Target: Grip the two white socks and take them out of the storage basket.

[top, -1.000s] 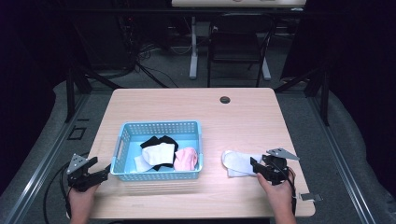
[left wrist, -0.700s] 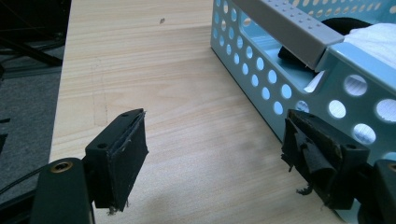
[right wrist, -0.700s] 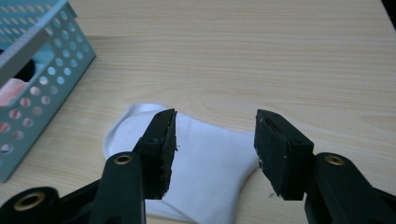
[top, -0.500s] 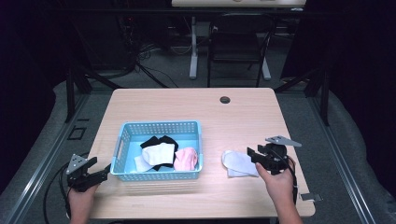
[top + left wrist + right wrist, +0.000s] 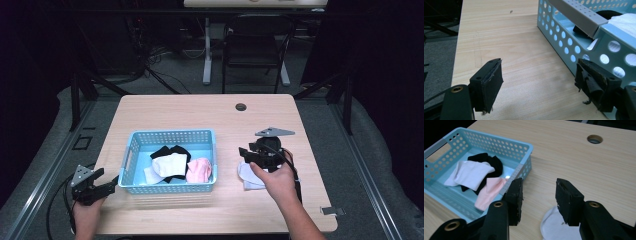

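Note:
A light blue perforated basket stands left of the table's middle. In it lie a black sock, a white sock and a pink sock. Another white sock lies flat on the table right of the basket. My right gripper hovers above that sock's far edge, open and empty; in the right gripper view its jaws stand apart over bare wood, with the white sock below them. My left gripper rests open at the basket's near left corner, with the basket wall beside its right jaw.
The wooden table has a round cable hole at the back. A small piece of tape sits at the near right corner. A dark chair and desk legs stand behind the table.
My right gripper has risen and moved left and forward from the white sock's right side to above its far edge. The sock stays on the table. The left gripper has not moved.

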Motion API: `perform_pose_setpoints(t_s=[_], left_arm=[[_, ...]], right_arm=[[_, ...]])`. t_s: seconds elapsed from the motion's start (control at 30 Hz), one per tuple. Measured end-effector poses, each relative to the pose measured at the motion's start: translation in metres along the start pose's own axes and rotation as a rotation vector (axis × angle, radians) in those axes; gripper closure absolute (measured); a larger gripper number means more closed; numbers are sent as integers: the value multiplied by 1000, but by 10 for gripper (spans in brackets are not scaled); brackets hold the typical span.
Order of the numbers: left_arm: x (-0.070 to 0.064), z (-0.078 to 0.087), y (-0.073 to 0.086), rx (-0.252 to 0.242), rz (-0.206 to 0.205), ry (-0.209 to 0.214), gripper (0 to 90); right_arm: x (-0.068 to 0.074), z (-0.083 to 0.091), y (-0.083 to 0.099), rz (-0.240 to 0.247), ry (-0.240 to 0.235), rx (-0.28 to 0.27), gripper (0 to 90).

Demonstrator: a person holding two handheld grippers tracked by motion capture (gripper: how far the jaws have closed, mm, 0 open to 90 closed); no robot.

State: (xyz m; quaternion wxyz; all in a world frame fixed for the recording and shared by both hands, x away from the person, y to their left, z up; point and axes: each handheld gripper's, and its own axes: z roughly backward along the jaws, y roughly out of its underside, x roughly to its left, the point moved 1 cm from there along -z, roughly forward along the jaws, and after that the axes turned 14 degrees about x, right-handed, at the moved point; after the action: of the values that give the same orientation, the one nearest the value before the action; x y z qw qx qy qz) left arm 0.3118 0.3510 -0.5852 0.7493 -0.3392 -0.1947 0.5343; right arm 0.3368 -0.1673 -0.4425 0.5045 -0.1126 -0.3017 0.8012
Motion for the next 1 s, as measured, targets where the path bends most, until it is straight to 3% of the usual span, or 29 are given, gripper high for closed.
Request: perform_pose_setpoints(t_s=[0.27,0.43,0.53,0.7,0.73,1.0], left_arm=[[-1,-1,0,-7,0,1,219],[0,0,0,-1,-1,2,219],[0,0,0,-2,-1,2,219],[0,0,0,-2,-1,3,219],[0,0,0,-1,-2,3,219],[0,0,0,-2,-2,5,219]], right_arm=[[22,-16,-22,52,-61,95,572],[32,-31,-34,42,-112,147,571],[39,-46,-44,9,-155,203,574],[47,-63,-53,-16,-170,275,578],[52,-72,-58,-44,-212,323,583],[69,-103,-67,-85,-265,413,621]])
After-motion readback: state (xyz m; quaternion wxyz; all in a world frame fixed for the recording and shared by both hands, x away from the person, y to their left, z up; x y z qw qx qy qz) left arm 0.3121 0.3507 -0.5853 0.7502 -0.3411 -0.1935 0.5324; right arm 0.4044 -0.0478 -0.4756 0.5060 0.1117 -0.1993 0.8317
